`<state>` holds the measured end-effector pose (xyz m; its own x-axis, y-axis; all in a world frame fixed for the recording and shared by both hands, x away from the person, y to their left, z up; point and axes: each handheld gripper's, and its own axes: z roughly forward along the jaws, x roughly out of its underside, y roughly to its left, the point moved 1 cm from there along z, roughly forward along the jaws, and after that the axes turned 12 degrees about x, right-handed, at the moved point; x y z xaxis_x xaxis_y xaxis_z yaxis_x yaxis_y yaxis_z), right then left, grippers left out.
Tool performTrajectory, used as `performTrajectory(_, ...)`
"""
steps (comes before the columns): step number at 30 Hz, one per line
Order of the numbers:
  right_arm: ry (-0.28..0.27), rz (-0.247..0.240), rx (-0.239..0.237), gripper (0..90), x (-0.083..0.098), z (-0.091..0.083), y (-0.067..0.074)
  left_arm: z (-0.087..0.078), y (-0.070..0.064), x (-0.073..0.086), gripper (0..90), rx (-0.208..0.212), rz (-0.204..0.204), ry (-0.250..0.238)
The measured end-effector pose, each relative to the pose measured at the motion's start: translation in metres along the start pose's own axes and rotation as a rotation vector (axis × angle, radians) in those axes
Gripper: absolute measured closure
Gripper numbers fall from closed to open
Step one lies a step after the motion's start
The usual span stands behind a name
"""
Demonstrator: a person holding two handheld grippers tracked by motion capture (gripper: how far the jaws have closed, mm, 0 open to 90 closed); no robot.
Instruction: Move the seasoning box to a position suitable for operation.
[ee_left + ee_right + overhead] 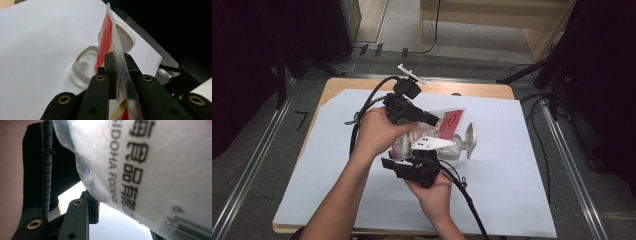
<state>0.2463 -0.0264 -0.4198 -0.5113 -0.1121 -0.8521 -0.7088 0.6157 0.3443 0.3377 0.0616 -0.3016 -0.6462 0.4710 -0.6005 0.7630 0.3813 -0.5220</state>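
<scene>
A red and white plastic pouch hangs above a clear container whose round lid stands open. My left gripper reaches in from the left and is shut on the pouch's upper edge. In the left gripper view the film of the pouch is pinched between the black jaws of the left gripper, over the container and its lid. My right gripper holds the pouch from below. In the right gripper view the printed pouch sits between the jaws of the right gripper.
A white sheet covers the wooden table. Black cables trail from both grippers over the sheet. Metal rails and dark stands border the table on both sides.
</scene>
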Motion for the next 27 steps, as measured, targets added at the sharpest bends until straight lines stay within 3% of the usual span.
performTrajectory(14, -0.023, 0.003, -0.013, 63.8, 0.0022, 0.0008, 0.0013, -0.0013, -0.0027, 0.0018, 83.5, 0.005, -0.007, -0.011)
performTrajectory(19, -0.034, 0.008, -0.024, 63.3, 0.0001, 0.0013, 0.0001, -0.0012, -0.0048, -0.0017, 84.1, -0.014, -0.004, 0.001)
performTrajectory(27, -0.042, -0.011, -0.016, 64.1, 0.0004, 0.0023, -0.0004, 0.0010, -0.0009, -0.0063, 85.0, 0.030, -0.061, 0.028)
